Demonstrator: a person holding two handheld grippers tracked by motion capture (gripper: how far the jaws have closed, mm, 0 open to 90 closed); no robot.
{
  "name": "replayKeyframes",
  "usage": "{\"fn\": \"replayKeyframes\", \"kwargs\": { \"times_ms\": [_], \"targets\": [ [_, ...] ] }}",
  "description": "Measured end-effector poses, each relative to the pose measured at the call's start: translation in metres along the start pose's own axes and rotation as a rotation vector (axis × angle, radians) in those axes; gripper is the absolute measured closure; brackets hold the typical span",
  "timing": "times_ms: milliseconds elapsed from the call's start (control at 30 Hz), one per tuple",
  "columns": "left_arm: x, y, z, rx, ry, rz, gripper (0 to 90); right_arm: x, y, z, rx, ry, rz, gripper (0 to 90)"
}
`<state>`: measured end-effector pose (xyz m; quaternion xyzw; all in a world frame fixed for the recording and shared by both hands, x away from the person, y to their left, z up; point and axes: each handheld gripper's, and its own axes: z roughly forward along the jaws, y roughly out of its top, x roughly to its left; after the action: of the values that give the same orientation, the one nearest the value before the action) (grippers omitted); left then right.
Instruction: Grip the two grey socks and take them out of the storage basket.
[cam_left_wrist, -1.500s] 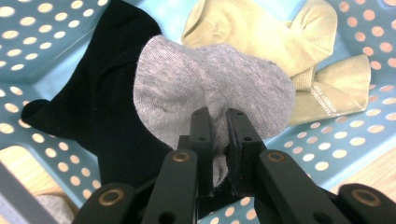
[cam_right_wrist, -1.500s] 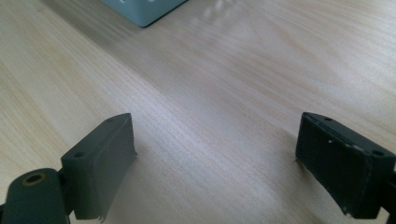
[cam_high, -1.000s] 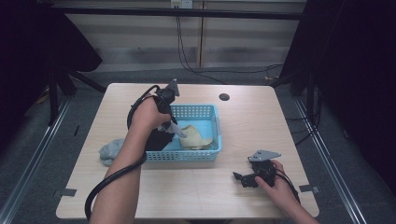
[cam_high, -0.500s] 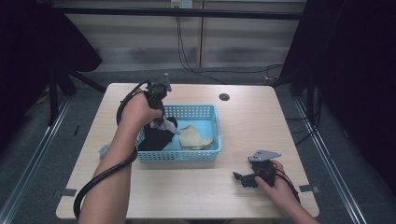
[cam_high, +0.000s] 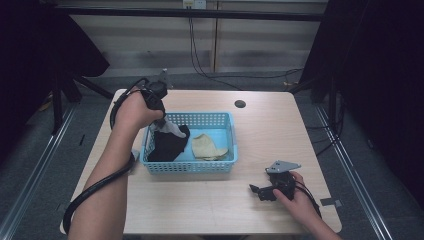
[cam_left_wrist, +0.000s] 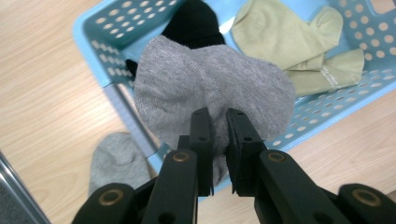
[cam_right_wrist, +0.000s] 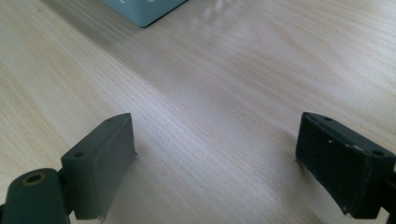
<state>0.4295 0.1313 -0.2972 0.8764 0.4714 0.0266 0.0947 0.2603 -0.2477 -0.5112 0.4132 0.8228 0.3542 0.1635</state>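
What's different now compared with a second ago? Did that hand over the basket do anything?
The left gripper, shut on a grey sock, has lifted and drawn back toward the left rim of the blue basket, so the sock now hangs over that edge. Nothing was let go. The right gripper stayed open on the table; the black sock, the beige socks and the second grey sock lie as before.

The high view looks forward and down from above the person's side, taking in the whole table (cam_high: 220, 210) from well back. The left gripper view rides above the blue basket (cam_left_wrist: 107, 56), facing steeply down and close onto its corner and the tabletop beside it. The right gripper view sits low, almost skimming the table (cam_right_wrist: 196, 93), facing the basket's corner (cam_right_wrist: 144, 11) farther off. All 3 views share that basket (cam_high: 190, 165) and the wood around it.
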Motion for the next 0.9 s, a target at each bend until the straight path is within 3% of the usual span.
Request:
{"fn": "replayKeyframes", "kwargs": {
  "times_ms": [333, 467, 700, 900],
  "targets": [
    [0.029, -0.023, -0.016, -0.035, 0.016, -0.081, 81.7, 0.0, 0.0, 0.0, 0.0, 0.0, 0.0, 11.1],
    [0.042, -0.037, -0.014, -0.03, 0.022, -0.113, 81.6, 0.0, 0.0, 0.0, 0.0, 0.0, 0.0, 11.1],
    [0.068, -0.062, -0.013, -0.07, 0.016, -0.196, 81.2, 0.0, 0.0, 0.0, -0.001, 0.001, 0.0, 11.1],
    [0.086, -0.083, -0.01, -0.065, 0.035, -0.242, 80.8, 0.0, 0.0, 0.0, 0.0, -0.001, 0.0, 11.1]
  ]
}}
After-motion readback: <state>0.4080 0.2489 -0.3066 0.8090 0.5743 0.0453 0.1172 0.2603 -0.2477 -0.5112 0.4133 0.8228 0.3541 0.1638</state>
